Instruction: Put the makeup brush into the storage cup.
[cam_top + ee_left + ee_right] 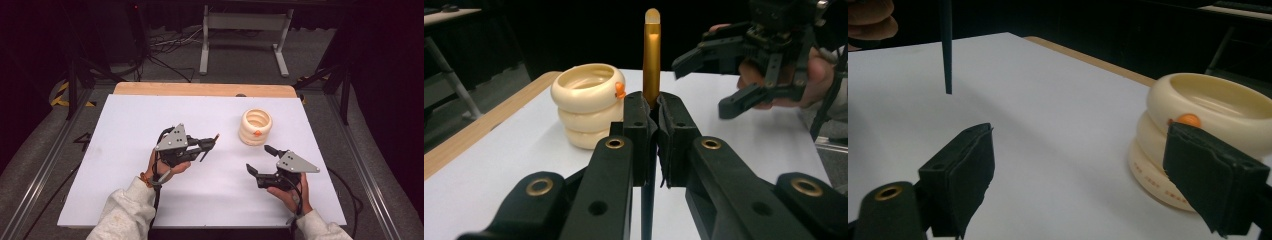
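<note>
A slim pen [651,55], gold at one end and dark at the other, is clamped in my left gripper [653,107]. In the high view that gripper [206,144] hovers over the middle of the white table [125,120], and the pen [216,137] sticks out past both sides of its jaws. A cream holder of stacked rings [255,126] with a small orange knob stands at the right rear. My right gripper [259,159] is open and empty, just in front of the holder [1218,105]. The pen's dark tip [946,45] hangs above the table at the upper left of the right gripper view.
A wooden strip [200,90] runs along the table's far edge. Beyond it on the floor are a grey metal stand [245,30] and loose cables [165,47]. Dark frame posts flank the table on both sides.
</note>
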Available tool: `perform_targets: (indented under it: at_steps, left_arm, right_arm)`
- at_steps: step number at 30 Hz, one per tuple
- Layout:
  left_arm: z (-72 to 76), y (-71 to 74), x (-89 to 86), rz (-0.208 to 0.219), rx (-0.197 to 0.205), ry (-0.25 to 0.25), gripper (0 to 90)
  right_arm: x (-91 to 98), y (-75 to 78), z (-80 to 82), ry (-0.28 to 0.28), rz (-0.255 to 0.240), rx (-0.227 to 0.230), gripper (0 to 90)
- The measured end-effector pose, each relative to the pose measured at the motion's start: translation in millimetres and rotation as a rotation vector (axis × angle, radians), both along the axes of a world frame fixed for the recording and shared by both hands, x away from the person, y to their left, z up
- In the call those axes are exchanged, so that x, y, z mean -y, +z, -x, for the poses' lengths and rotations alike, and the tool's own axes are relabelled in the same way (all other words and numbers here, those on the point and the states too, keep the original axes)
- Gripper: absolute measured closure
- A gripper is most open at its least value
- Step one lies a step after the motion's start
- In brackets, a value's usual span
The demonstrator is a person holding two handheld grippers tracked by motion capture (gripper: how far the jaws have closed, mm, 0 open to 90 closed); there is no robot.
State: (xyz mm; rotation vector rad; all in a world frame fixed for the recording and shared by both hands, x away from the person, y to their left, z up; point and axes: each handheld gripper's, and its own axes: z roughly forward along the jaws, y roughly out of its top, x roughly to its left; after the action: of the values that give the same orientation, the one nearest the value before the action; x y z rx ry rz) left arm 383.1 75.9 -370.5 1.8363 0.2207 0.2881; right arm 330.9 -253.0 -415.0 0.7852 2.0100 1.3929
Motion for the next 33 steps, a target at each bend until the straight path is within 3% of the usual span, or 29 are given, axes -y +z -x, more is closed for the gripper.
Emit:
perform_targets:
  at_steps: [9, 18, 21, 26, 27, 28, 30, 31, 33]
  left_arm:
    - [2.6, -4.9, 11.1, 0.035, -0.011, -0.011, 84.0]
    - [3.8, -10.4, 20.7, 0.056, -0.024, -0.028, 84.1]
    - [4.2, -12.4, 23.5, 0.064, -0.029, -0.029, 84.0]
    - [5.0, -15.3, 27.4, 0.067, -0.034, -0.034, 84.1]
    - [5.0, -15.9, 28.0, 0.064, -0.029, -0.034, 84.0]
    - [5.0, -15.9, 28.0, 0.064, -0.029, -0.034, 84.0]
    - [5.5, -17.8, 28.8, 0.070, -0.040, -0.034, 84.0]
    - [5.5, -17.8, 28.8, 0.070, -0.040, -0.034, 84.1]
    - [4.1, -18.8, 28.4, 0.082, -0.043, -0.027, 84.0]
  right_arm:
    - [-41.1, 1.1, -4.7, 0.121, -0.021, 0.000, 17.3]
    - [-63.2, -0.9, -12.3, 0.139, -0.074, -0.025, 24.8]
    - [-69.8, -1.1, -16.1, 0.145, -0.110, -0.034, 33.0]
    - [-78.5, -0.9, -19.4, 0.163, -0.125, -0.034, 43.2]
    - [-78.9, -0.7, -21.0, 0.173, -0.135, -0.041, 50.1]
    - [-78.9, -0.7, -21.0, 0.173, -0.135, -0.041, 50.1]
    - [-76.8, -0.4, -22.5, 0.180, -0.169, -0.037, 63.5]
    - [-76.8, -0.4, -22.5, 0.180, -0.169, -0.037, 63.5]
    - [-75.4, -0.8, -23.2, 0.188, -0.190, -0.047, 73.2]
